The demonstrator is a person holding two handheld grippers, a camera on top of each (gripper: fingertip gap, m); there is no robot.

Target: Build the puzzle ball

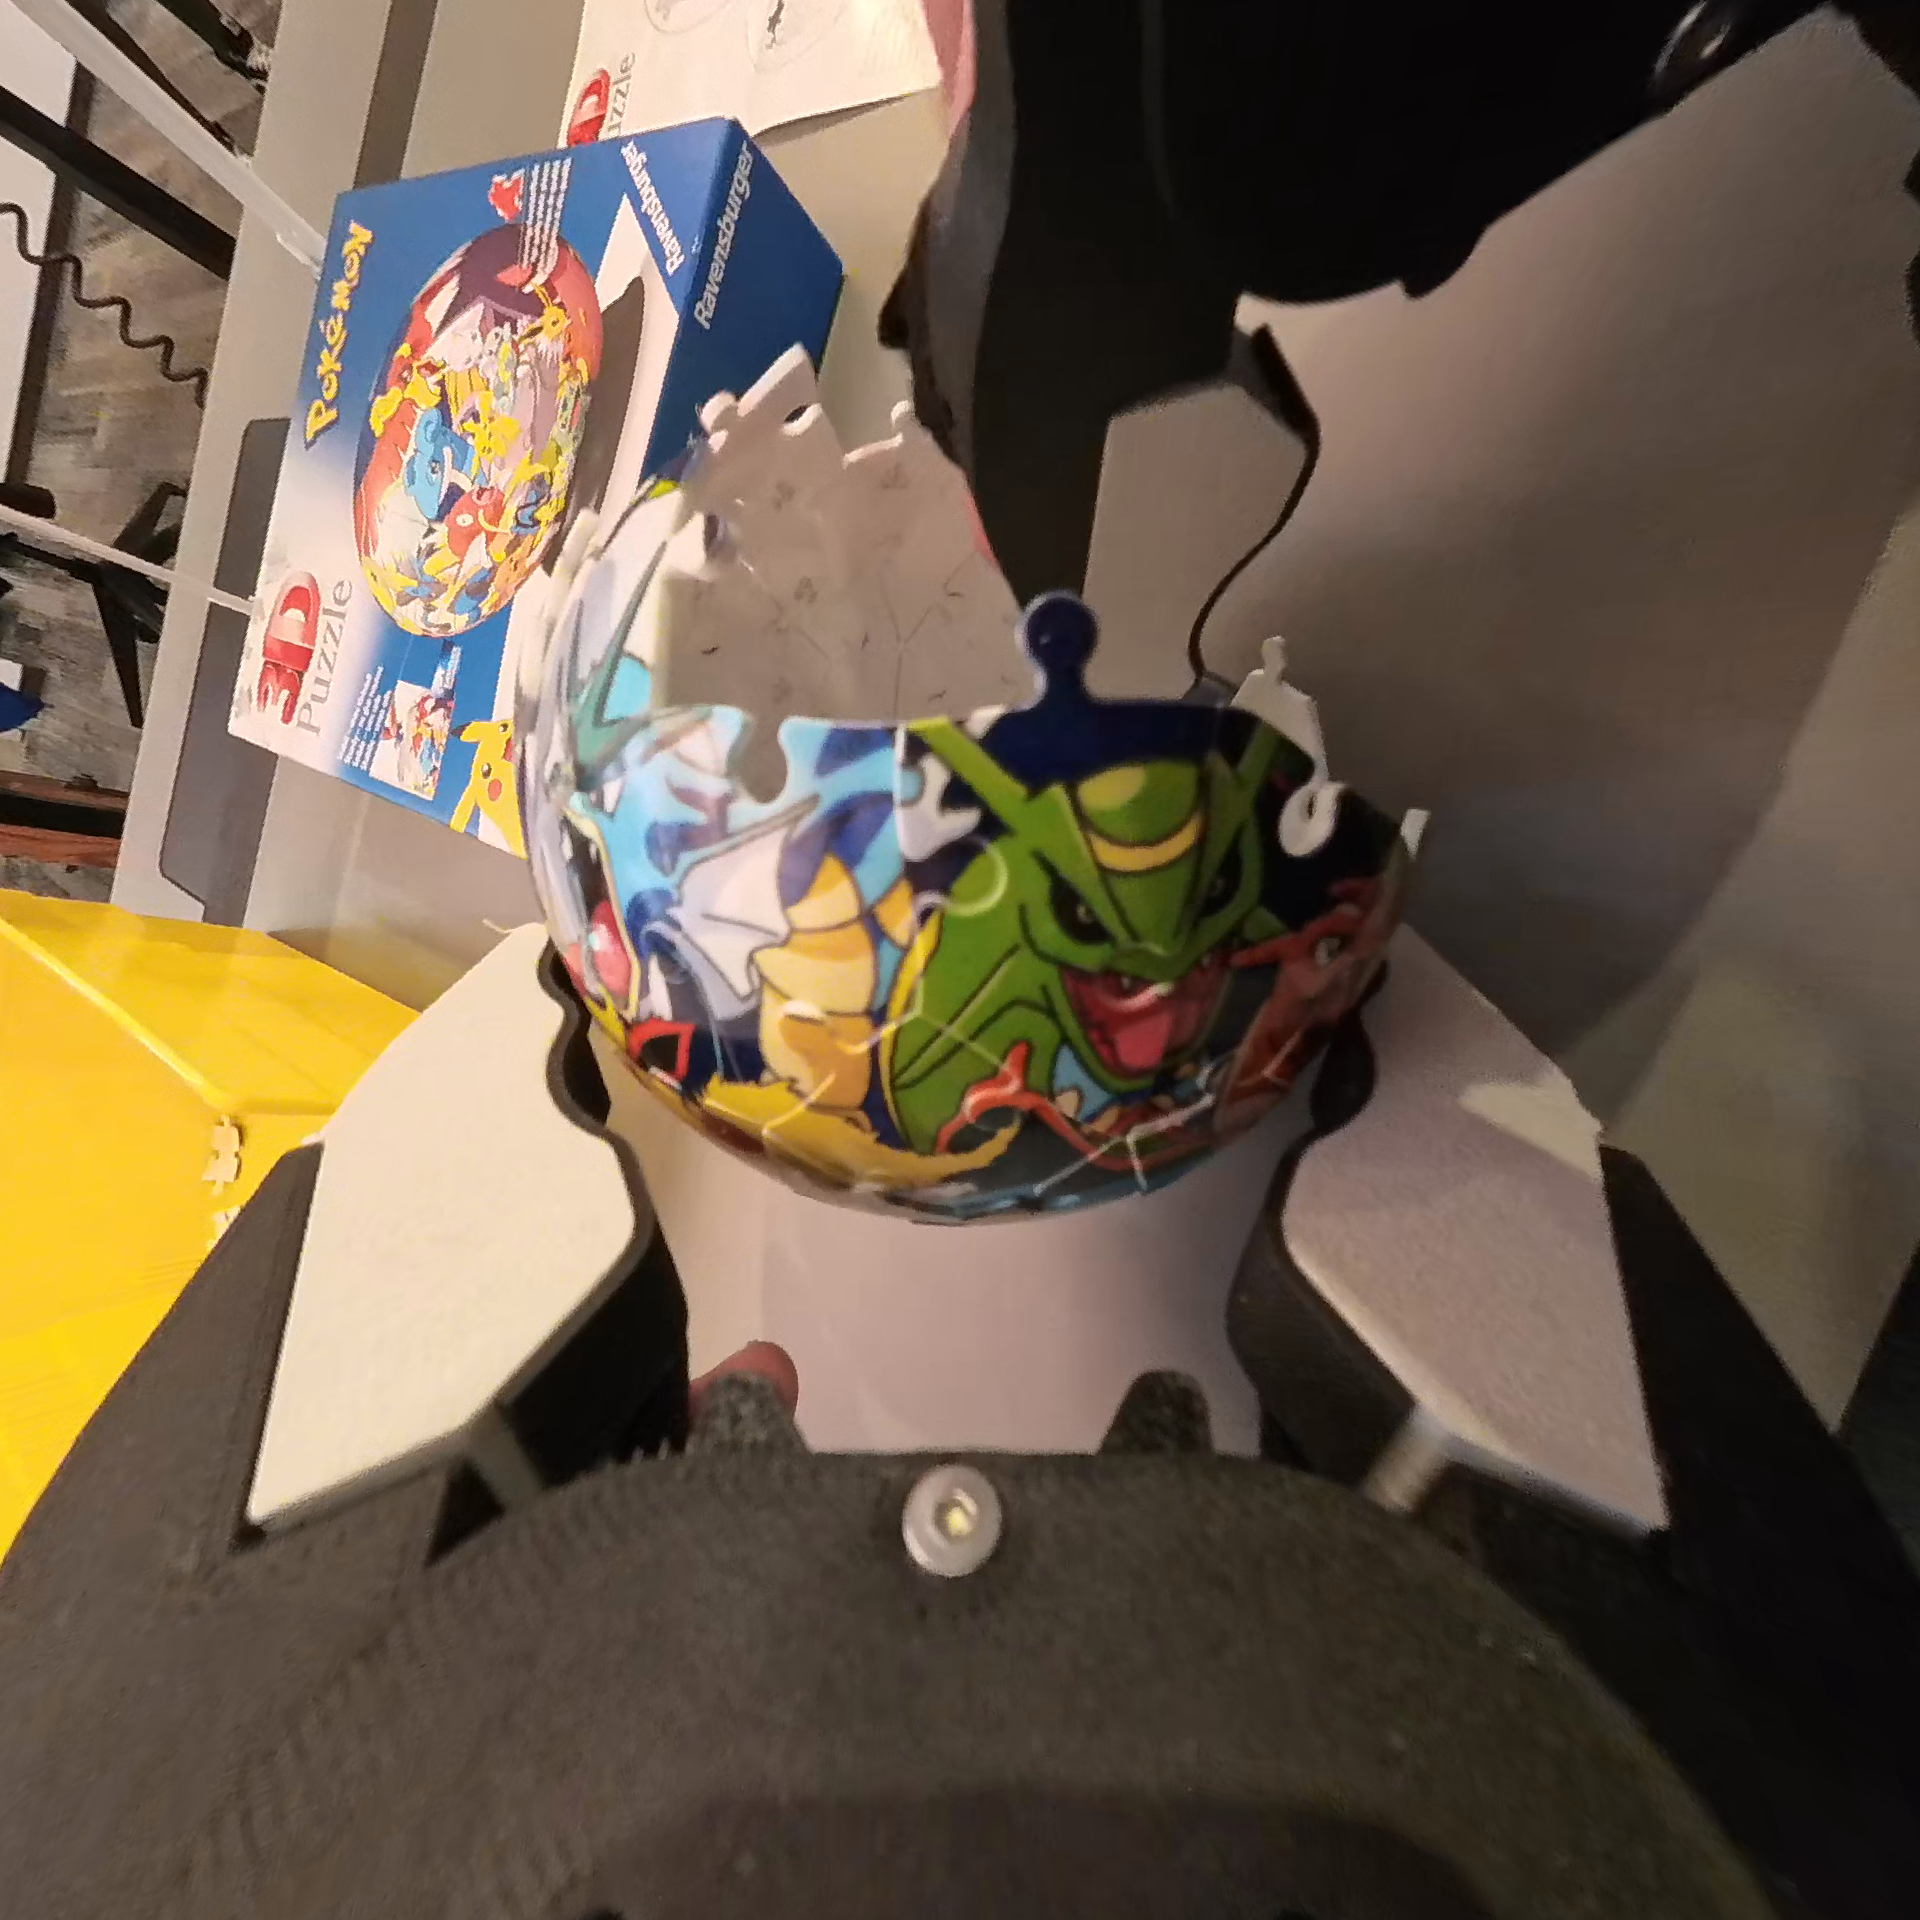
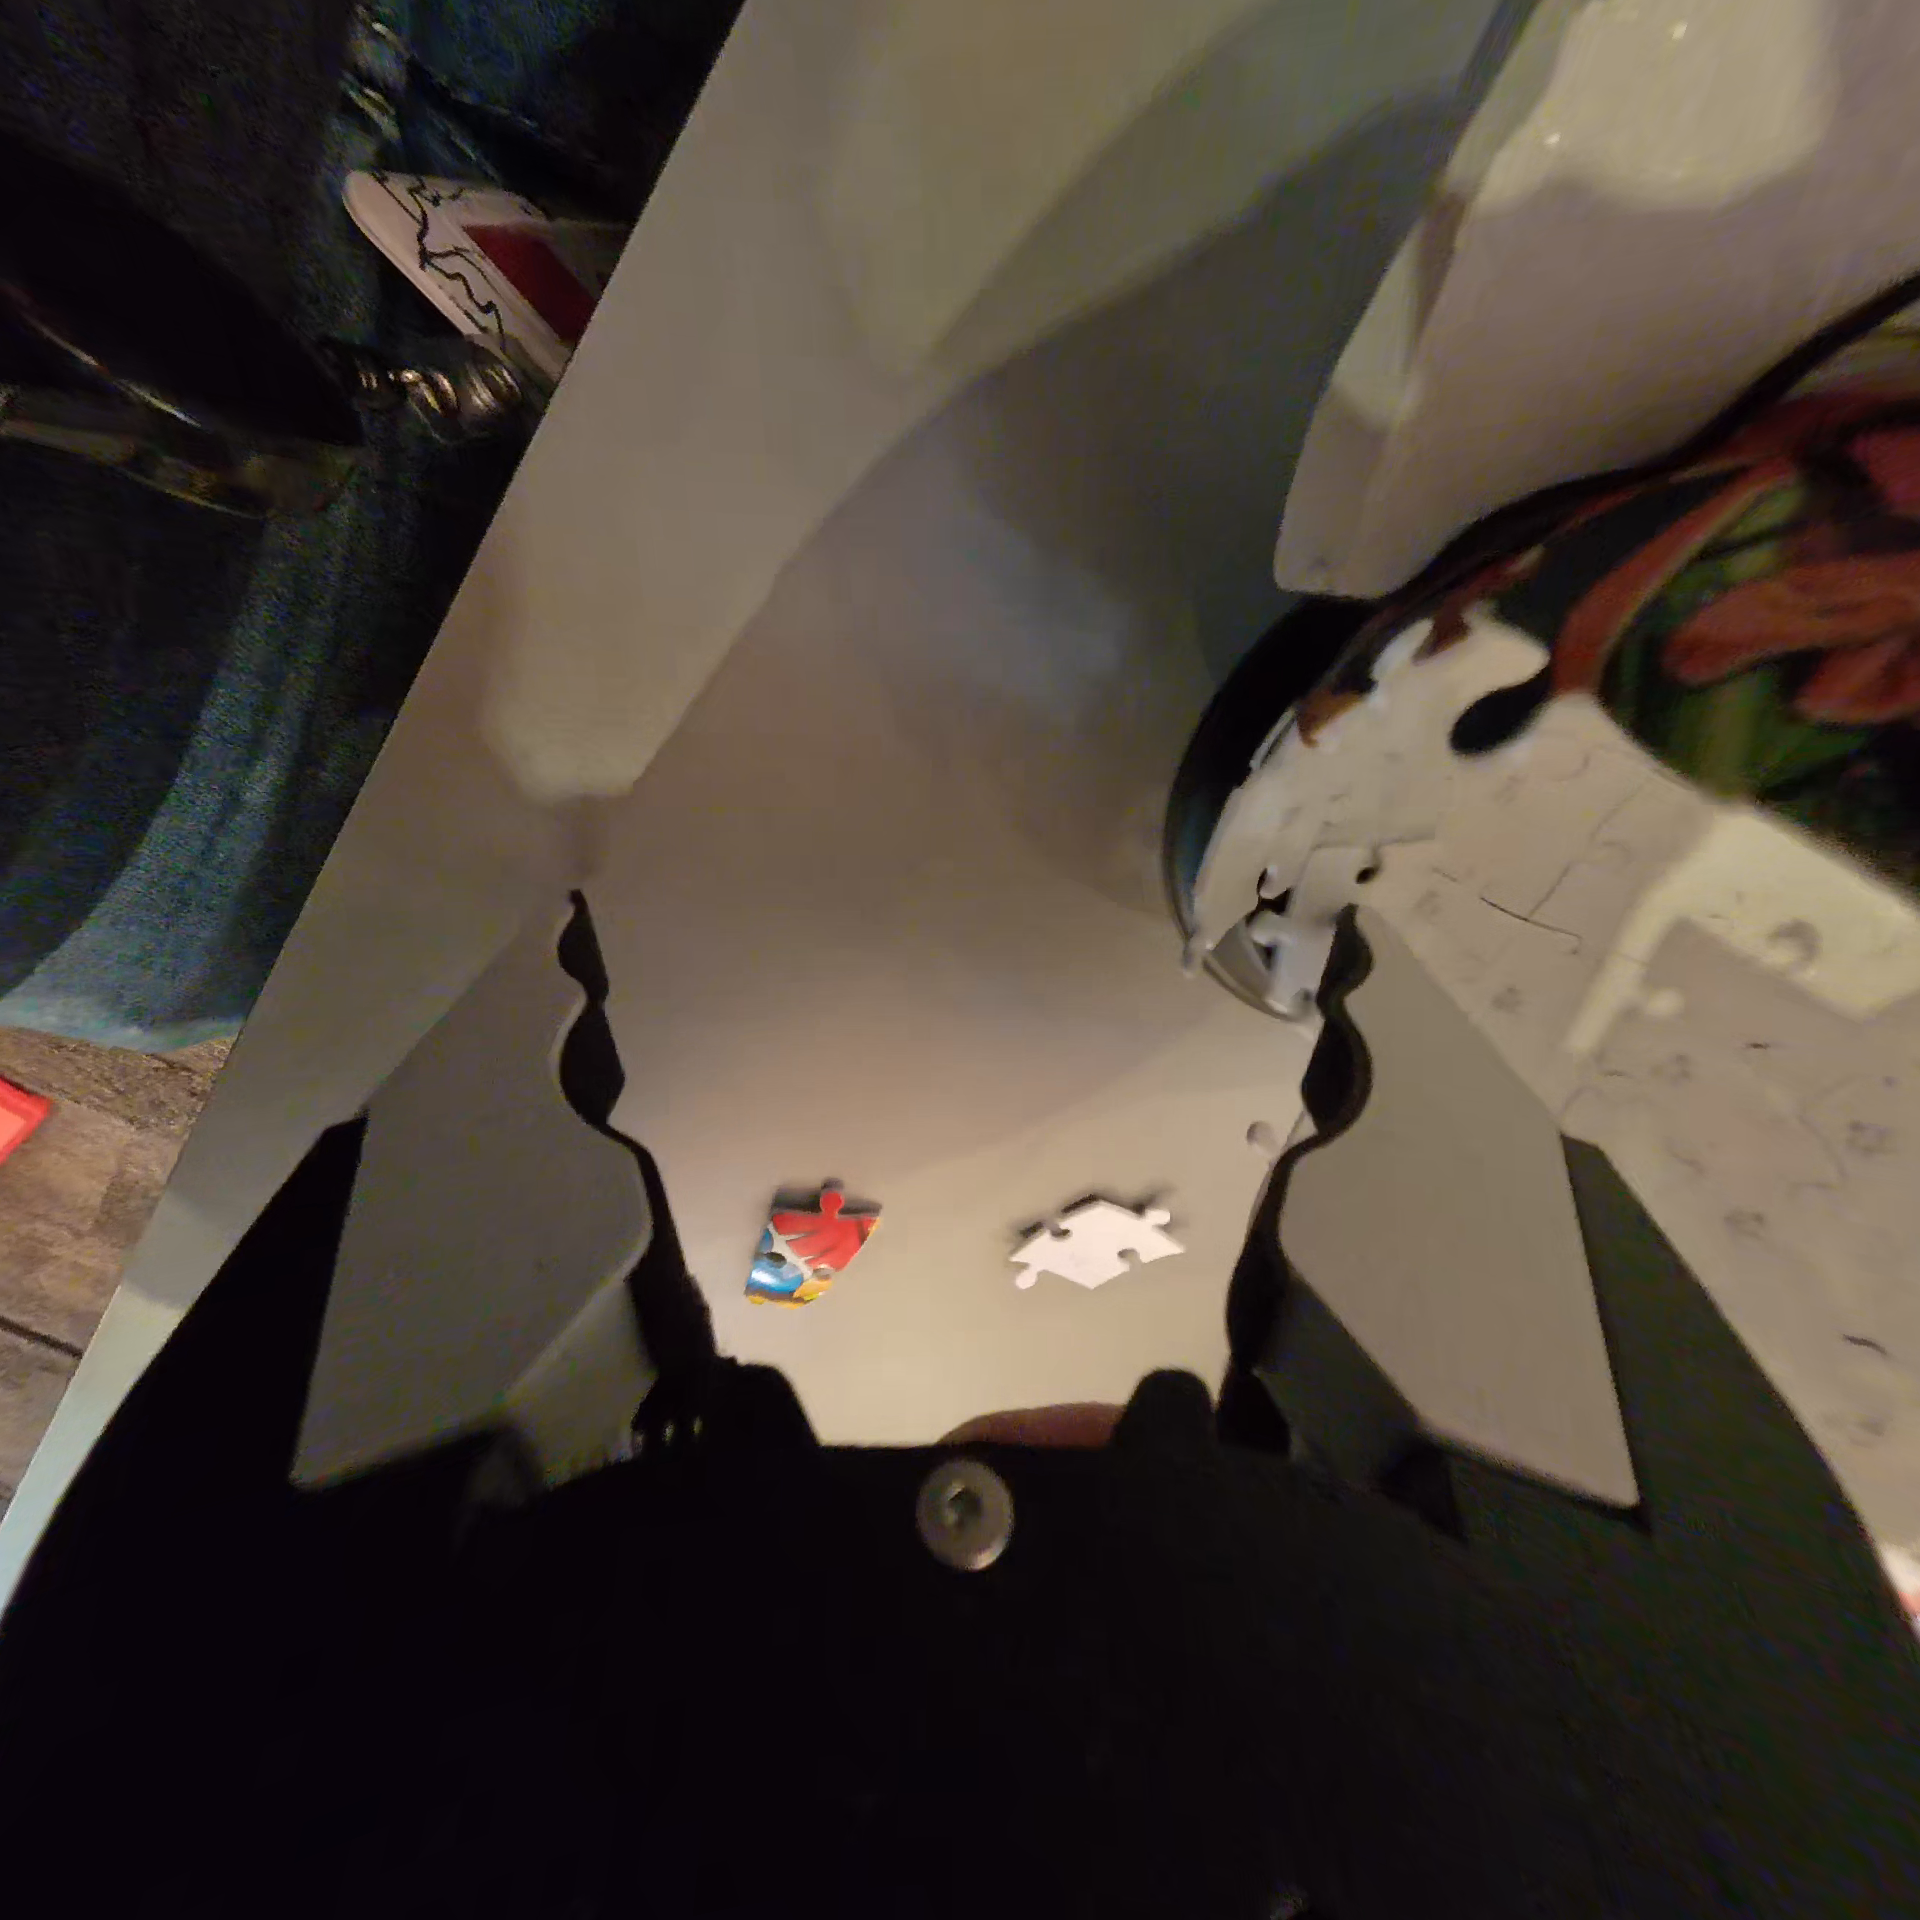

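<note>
Left gripper (image 1: 961, 1023) clamped on the half-built puzzle ball (image 1: 966, 935), fingers pressed against its two sides, open jagged rim turned up and away. Beyond and left of that gripper, a blue puzzle box (image 1: 540, 468) lying on the white bench (image 1: 1714, 520); nearer on the left, a yellow sheet (image 1: 156, 1091) with a small loose piece on it. Past the ball, up and right, a dark gripper body, blurred.

Right gripper (image 2: 961, 997) spread wide, nothing between its fingers. Between the fingers and lower down, on the bench (image 2: 935, 727): a coloured puzzle piece (image 2: 810, 1252) to the left, a white face-down piece (image 2: 1096, 1242) just beside it to the right, the two apart. At the right fingertip (image 2: 1345, 956), the ball's rim (image 2: 1382, 790), white inside showing; touching or merely close, cannot tell.
</note>
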